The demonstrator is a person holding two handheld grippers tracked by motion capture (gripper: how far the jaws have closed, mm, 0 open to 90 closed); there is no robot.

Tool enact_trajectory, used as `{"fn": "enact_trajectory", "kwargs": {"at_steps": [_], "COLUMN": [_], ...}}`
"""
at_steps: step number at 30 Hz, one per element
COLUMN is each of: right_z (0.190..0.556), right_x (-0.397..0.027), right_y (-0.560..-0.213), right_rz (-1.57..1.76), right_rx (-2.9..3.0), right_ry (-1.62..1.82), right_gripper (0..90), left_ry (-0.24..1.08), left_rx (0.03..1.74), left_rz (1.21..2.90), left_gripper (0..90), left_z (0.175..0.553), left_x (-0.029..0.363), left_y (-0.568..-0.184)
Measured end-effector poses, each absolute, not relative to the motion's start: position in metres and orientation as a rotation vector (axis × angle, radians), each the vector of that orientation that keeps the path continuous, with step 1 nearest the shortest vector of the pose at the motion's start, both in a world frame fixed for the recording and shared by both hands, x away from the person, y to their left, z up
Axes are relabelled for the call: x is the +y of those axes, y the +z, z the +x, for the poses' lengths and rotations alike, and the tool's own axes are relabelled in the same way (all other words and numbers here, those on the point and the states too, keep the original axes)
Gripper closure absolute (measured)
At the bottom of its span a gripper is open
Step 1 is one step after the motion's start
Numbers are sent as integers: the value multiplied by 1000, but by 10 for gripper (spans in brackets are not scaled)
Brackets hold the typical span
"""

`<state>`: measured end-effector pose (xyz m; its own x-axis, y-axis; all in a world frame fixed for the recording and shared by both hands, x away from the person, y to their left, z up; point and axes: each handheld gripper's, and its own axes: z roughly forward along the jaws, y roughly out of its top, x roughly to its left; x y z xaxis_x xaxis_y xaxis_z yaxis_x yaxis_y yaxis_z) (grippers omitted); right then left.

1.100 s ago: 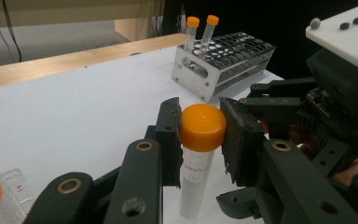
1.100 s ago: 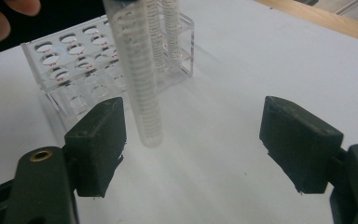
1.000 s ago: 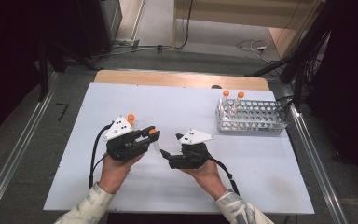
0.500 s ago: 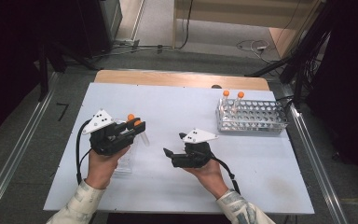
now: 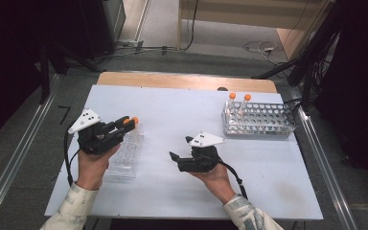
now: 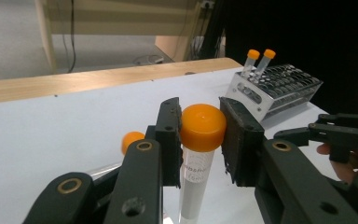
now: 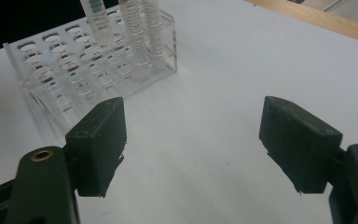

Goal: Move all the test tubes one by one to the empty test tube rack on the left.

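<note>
My left gripper [image 5: 128,123] [image 6: 199,116] is shut on the orange cap of a clear tube [image 6: 194,182], which hangs upright between the pads. It hovers over a clear plastic rack [image 5: 124,158] at the table's left. A second orange cap [image 6: 131,140] peeks out behind the left jaw. My right gripper [image 5: 179,148] [image 7: 191,140] stands open mid-table with nothing between its pads, pointing left at that rack [image 7: 74,70], where clear tubes [image 7: 140,32] stand. A metal rack [image 5: 263,122] [image 6: 284,86] at the far right holds two orange-capped tubes [image 5: 238,98] [image 6: 258,58].
A wooden strip [image 5: 187,81] runs along the white table's [image 5: 182,110] far edge. Metal rails [image 5: 316,153] flank the table on both sides. Dark equipment and cables lie beyond on the floor.
My left hand has carried the tube leftward, away from the right gripper, to above the clear rack. The right hand has stayed put.
</note>
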<state>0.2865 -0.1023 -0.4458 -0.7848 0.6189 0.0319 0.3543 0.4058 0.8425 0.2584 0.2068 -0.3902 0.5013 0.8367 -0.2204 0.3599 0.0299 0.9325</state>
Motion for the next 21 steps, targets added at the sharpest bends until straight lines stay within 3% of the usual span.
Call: {"fn": "enact_trajectory", "kwargs": {"at_steps": [21], "right_z": [284], "right_x": [-100], "right_y": [-447], "right_rz": [842], "right_rx": [2386], "right_ry": [1325], "right_gripper": [218], "left_ry": [607], "left_rx": [1113], "left_rz": [1599], "left_gripper": [700], "left_z": [263], "left_x": [206], "left_y": [-401]}}
